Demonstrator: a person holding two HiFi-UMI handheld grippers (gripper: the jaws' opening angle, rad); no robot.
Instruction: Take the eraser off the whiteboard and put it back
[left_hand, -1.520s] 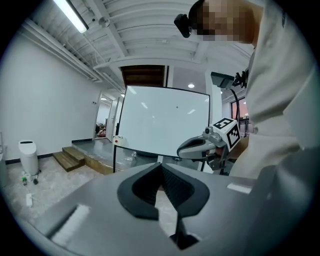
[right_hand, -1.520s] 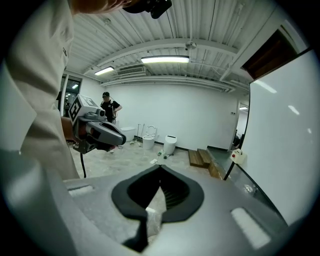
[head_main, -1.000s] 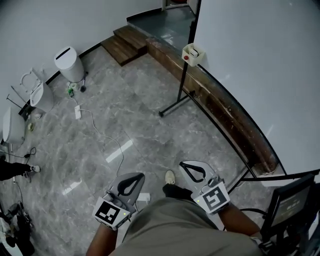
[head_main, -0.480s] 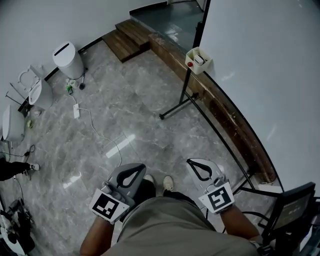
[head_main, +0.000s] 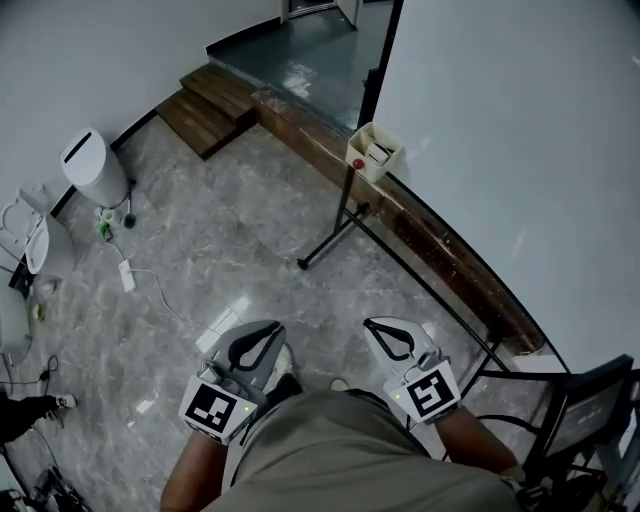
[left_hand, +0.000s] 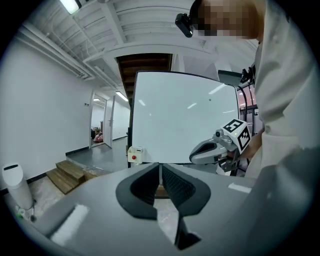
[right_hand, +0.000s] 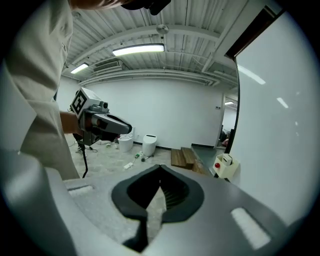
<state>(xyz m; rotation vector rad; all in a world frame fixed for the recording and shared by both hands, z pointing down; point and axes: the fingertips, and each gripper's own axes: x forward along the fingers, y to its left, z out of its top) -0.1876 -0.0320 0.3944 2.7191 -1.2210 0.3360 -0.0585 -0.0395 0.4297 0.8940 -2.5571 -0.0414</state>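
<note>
The whiteboard (head_main: 520, 150) stands on a black frame to my right. A cream holder box (head_main: 375, 152) with a red dot hangs at its lower left corner, and a small pale item sits in it; I cannot tell whether that is the eraser. The board face shows no eraser in any view. My left gripper (head_main: 272, 330) and right gripper (head_main: 372, 325) are held side by side over the floor, close to my body, both shut and empty. The box (left_hand: 135, 154) shows ahead in the left gripper view, and the box (right_hand: 226, 166) lies right of the jaws in the right gripper view.
The whiteboard's black stand leg (head_main: 325, 245) reaches across the marble floor. A wooden ledge (head_main: 430, 240) runs under the board, with wooden steps (head_main: 205, 110) behind. A white bin (head_main: 95, 165) and a floor cable (head_main: 150, 290) are at the left, a black chair (head_main: 585, 420) at the right.
The person has walked forward along the board: the holder box and stand leg lie closer, the white bin has slid left. Both grippers stay shut in front of the body.
</note>
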